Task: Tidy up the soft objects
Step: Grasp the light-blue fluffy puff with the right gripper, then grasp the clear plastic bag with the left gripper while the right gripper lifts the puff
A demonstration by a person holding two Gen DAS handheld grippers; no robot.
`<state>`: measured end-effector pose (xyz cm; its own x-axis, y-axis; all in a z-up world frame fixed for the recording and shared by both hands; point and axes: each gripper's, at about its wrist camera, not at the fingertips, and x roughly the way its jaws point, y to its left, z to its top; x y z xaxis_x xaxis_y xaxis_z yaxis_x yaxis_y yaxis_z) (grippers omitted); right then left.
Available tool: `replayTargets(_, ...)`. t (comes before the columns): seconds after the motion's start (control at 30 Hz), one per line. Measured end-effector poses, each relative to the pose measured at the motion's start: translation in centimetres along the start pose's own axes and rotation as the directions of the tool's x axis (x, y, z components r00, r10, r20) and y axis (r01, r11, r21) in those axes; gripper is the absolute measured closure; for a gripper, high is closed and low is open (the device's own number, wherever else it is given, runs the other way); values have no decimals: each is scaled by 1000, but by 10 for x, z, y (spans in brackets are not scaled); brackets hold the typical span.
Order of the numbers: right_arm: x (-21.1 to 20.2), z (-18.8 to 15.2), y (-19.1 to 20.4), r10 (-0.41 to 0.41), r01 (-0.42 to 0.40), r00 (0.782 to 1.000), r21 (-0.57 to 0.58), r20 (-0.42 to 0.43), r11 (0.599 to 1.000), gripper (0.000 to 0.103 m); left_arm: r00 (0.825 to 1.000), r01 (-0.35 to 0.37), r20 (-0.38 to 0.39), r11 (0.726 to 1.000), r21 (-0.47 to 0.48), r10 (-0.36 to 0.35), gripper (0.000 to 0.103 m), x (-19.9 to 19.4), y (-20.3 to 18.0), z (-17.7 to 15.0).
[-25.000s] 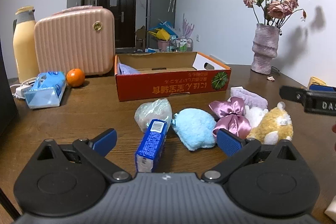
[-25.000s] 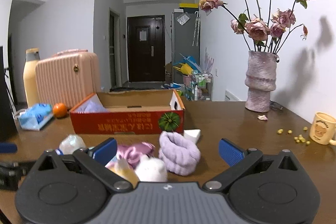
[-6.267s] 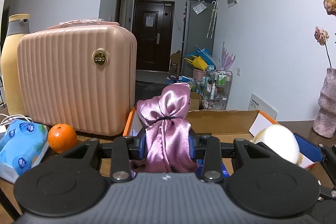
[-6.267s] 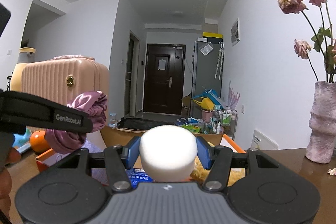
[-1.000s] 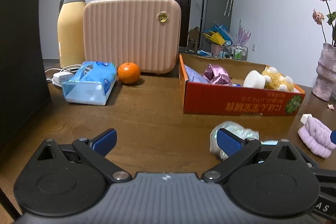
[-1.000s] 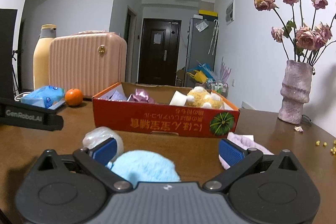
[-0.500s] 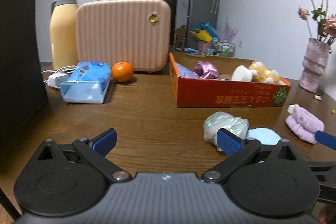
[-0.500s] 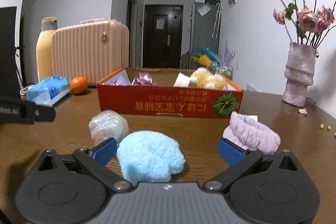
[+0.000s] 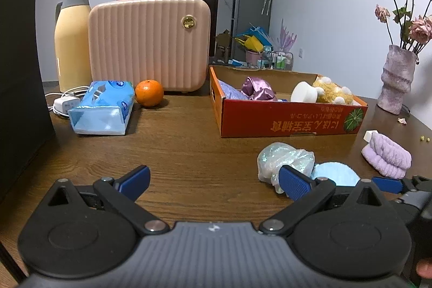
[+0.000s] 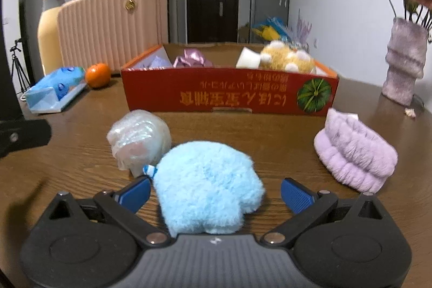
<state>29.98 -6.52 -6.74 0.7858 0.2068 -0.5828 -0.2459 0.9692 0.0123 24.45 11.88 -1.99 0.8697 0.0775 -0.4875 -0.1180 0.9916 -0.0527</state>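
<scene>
A fluffy light-blue plush (image 10: 208,185) lies on the wooden table between the open fingers of my right gripper (image 10: 214,193); nothing pinches it. Touching its left side is a clear crinkled bag (image 10: 139,140), and a lilac headband (image 10: 353,155) lies to the right. The red cardboard box (image 10: 229,96) behind holds a pink satin bow (image 10: 193,58), a white sponge and a yellow plush toy (image 10: 289,58). My left gripper (image 9: 214,182) is open over bare table, with the bag (image 9: 283,161) just beyond its right finger and the blue plush (image 9: 334,176) and headband (image 9: 386,157) further right.
At the back left stand a pink ribbed case (image 9: 148,42), a yellow thermos (image 9: 71,39), an orange (image 9: 149,93), a blue tissue pack (image 9: 101,109) and a white charger (image 9: 63,105). A vase of dried roses (image 9: 397,80) stands at the right. A black panel (image 9: 19,72) borders the left side.
My right gripper has come down and forward, so the blue plush now sits between its open fingers. My left gripper has shifted slightly; the bag is nearer its right finger.
</scene>
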Motion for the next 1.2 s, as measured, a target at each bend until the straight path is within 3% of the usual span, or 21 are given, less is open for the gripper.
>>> replayTargets(0.17,17,4,-6,21,-18,998,56,-59,998,1,1000,-1,-9,1000,-3,1,0,2,0,-1)
replayTargets(0.3,21,6,-3,25,-22,998,52,-57,998,3,1000,-3,-13,1000,-5,3,0,3,0,-2)
replayTargets(0.4,18,7,0,32,-30,999,33,-42,999,22,1000,-7,-19,1000,-5,7,0,5,0,-2)
replayTargets(0.5,17,8,-1,45,-44,998,38,-31,998,26,1000,-14,-26,1000,-6,14,0,7,0,-3)
replayTargets(0.87,-2,10,-9,60,-64,995,53,74,996,27,998,-41,-46,999,-34,39,0,14,4,-5)
replayTargets(1.2,-3,17,-38,44,-55,992,95,118,994,27,998,-63,4,997,-37,63,0,16,-7,-3)
